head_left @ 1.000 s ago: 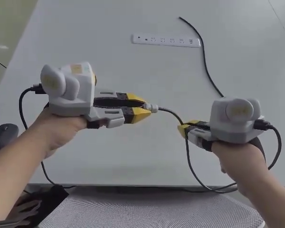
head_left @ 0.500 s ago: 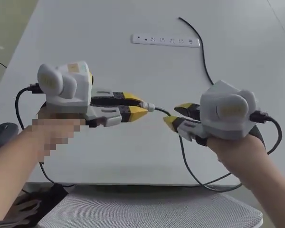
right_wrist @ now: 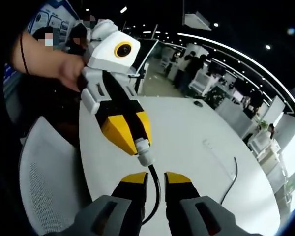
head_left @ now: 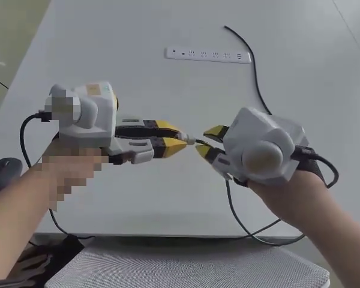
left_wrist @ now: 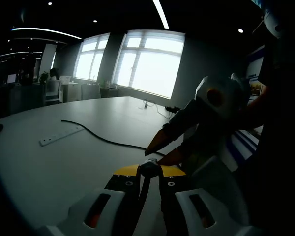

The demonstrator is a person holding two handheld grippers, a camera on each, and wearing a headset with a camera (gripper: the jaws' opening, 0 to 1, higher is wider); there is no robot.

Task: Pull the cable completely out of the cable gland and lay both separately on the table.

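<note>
In the head view my left gripper (head_left: 182,137) is shut on a small white cable gland (head_left: 191,140), held level above the white table (head_left: 168,186). A thin black cable (head_left: 233,201) leaves the gland, passes between the tips of my right gripper (head_left: 209,142) and droops over the table's front edge. The right gripper is open, with one jaw on each side of the cable, just right of the gland. The right gripper view has the cable (right_wrist: 156,189) between its yellow tips and the gland (right_wrist: 143,150) close ahead. In the left gripper view the gland (left_wrist: 150,168) sits at the shut tips.
A white power strip (head_left: 208,54) lies at the back of the table, with its black cord (head_left: 258,78) running toward the right. A dark mouse (head_left: 3,174) sits at the left edge. A grey mesh chair (head_left: 186,267) stands below the front edge.
My right gripper opened, letting go of the cable, and moved left along it to just beside the gland. The left gripper kept its hold and barely moved.
</note>
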